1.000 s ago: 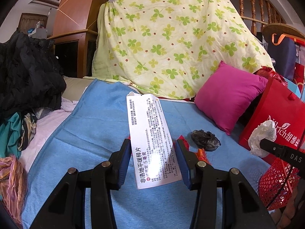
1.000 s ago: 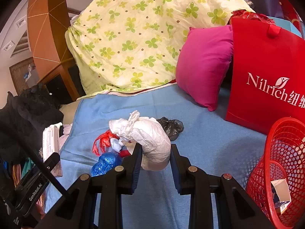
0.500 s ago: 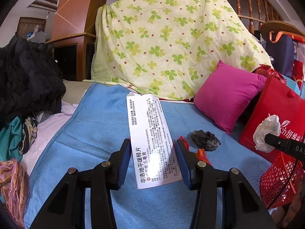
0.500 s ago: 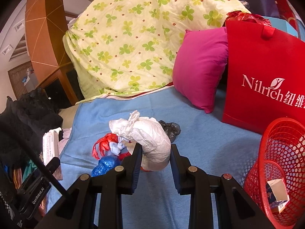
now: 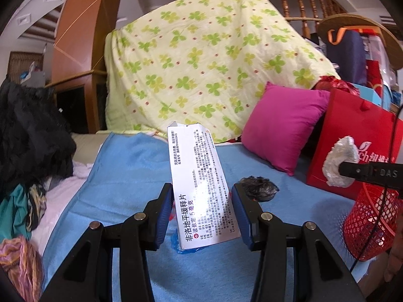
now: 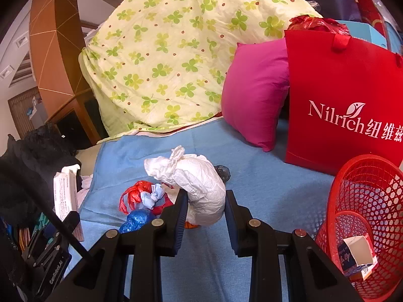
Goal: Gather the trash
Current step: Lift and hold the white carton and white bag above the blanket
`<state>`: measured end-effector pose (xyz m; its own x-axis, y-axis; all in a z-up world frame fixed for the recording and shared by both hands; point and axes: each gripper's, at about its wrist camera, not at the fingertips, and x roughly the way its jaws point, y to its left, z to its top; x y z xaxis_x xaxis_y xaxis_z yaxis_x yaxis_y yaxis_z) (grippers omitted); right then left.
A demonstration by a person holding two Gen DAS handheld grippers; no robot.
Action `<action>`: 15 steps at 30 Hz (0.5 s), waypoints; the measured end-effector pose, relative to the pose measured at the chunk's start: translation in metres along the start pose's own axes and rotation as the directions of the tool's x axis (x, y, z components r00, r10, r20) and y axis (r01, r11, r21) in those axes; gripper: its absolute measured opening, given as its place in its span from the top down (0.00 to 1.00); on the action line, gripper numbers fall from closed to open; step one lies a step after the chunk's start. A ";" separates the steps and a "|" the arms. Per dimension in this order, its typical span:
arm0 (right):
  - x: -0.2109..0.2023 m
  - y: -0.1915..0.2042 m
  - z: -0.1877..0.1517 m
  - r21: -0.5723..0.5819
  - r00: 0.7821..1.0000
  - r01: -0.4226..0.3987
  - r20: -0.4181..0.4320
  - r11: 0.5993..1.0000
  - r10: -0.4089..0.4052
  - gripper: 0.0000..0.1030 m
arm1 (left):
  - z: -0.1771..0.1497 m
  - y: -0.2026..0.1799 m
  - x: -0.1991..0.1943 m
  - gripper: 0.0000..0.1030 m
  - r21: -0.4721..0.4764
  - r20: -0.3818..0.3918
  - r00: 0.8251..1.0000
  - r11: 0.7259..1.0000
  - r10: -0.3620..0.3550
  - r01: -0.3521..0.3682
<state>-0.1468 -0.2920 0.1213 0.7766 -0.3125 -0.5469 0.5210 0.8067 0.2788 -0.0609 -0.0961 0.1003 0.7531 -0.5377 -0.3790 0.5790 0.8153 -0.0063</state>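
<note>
blue bedcover, wooden arch, stair railing

White medicine box (gripped), crumpled white bag held aloft

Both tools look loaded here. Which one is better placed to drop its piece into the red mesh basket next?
Right, probably. The right tool, shut on the white wad, has the red basket close beside it. The left tool, holding the medicine box, sits farther from the basket.
</note>
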 end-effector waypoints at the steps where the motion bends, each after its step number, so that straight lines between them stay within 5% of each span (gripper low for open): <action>1: -0.001 0.000 0.000 0.003 1.000 -0.001 0.001 1.000 0.001 0.70 | 0.000 -0.002 -0.001 0.53 0.007 0.004 1.000 1.000 -0.007 0.007; 15: -0.009 -0.015 -0.004 0.039 1.000 0.001 0.014 0.999 -0.002 0.70 | 0.000 -0.016 0.002 0.52 0.014 0.009 0.998 0.998 -0.067 0.067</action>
<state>-0.1630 -0.2990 0.1196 0.7806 -0.3209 -0.5364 0.5352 0.7863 0.3086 -0.0689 -0.1106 0.0995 0.7154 -0.5933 -0.3691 0.6325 0.7743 -0.0186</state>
